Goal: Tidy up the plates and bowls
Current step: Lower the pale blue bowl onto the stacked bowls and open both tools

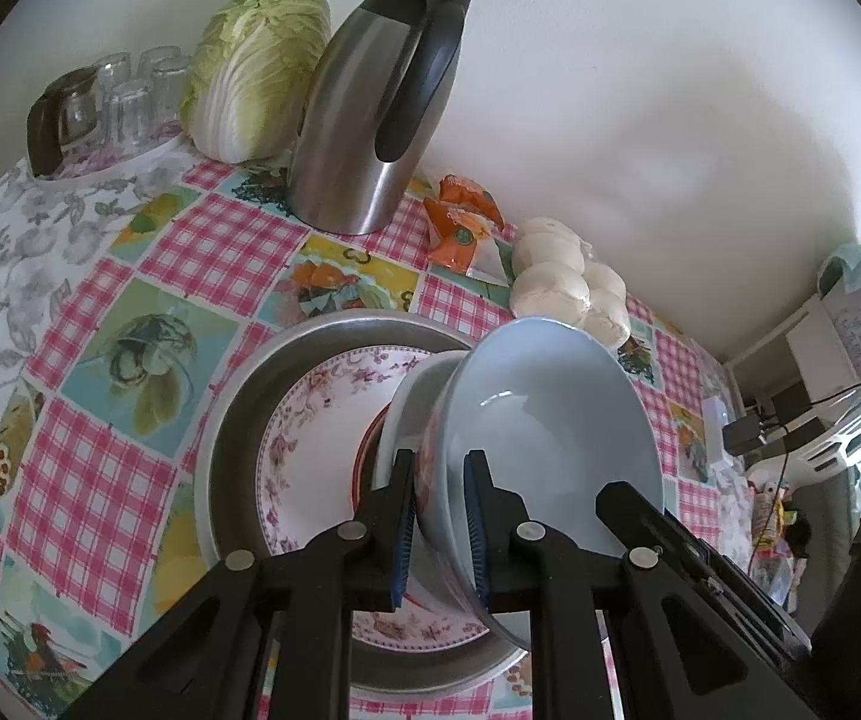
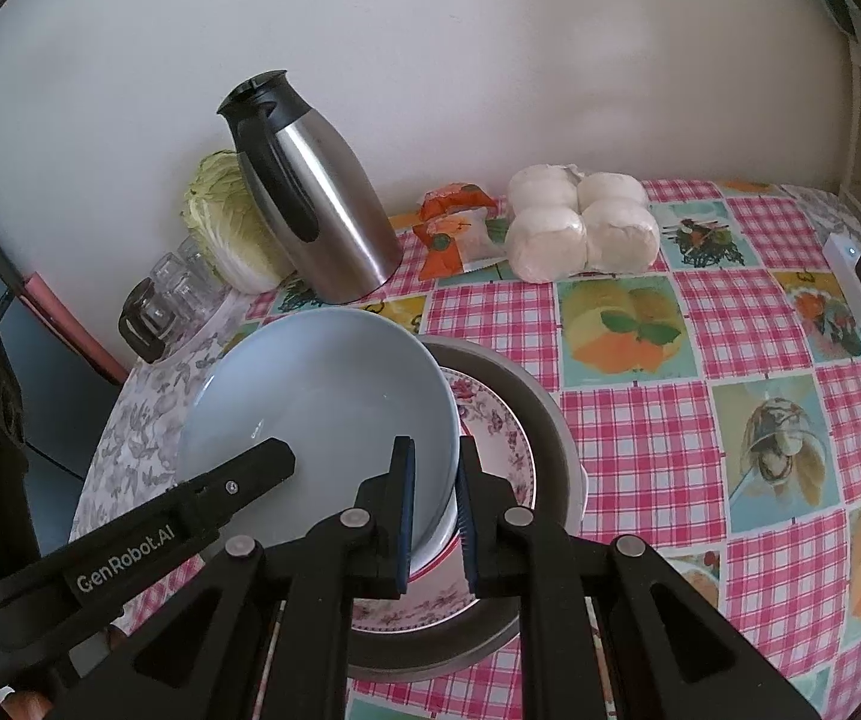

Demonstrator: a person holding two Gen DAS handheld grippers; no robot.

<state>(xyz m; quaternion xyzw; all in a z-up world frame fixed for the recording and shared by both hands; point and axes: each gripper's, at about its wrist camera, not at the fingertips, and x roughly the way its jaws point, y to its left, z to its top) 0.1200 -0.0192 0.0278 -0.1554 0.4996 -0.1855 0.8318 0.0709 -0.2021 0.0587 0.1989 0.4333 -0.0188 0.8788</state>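
The bench [image 2: 628,420] wears a checked pink cloth with fruit and vegetable panels, pushed up against a pale wall. On it sits a wide metal basin [image 1: 238,420], and inside that lies a floral plate [image 1: 310,420] with a purple-pink rim pattern. Above the plate, tilted and held off it, is a pale blue bowl [image 2: 322,396]; from the left wrist view a second, whitish dish [image 1: 412,396] seems nested under it, though I cannot tell exactly what it is. Behind the basin stands a steel jug [image 2: 322,210] with a black handle and lid, with a head of cabbage [image 1: 256,72] just beside it by the wall. Further along lies a wrapped pack of white buns [image 2: 580,228], then an orange packet [image 2: 454,222], and at the far corner a cluster of upturned glasses [image 1: 124,96]. The left tool [image 1: 442,516] is pinching the bowl's rim on one side, one pad inside and one outside. The right tool [image 2: 435,510] is clamped on the opposite rim the same way.
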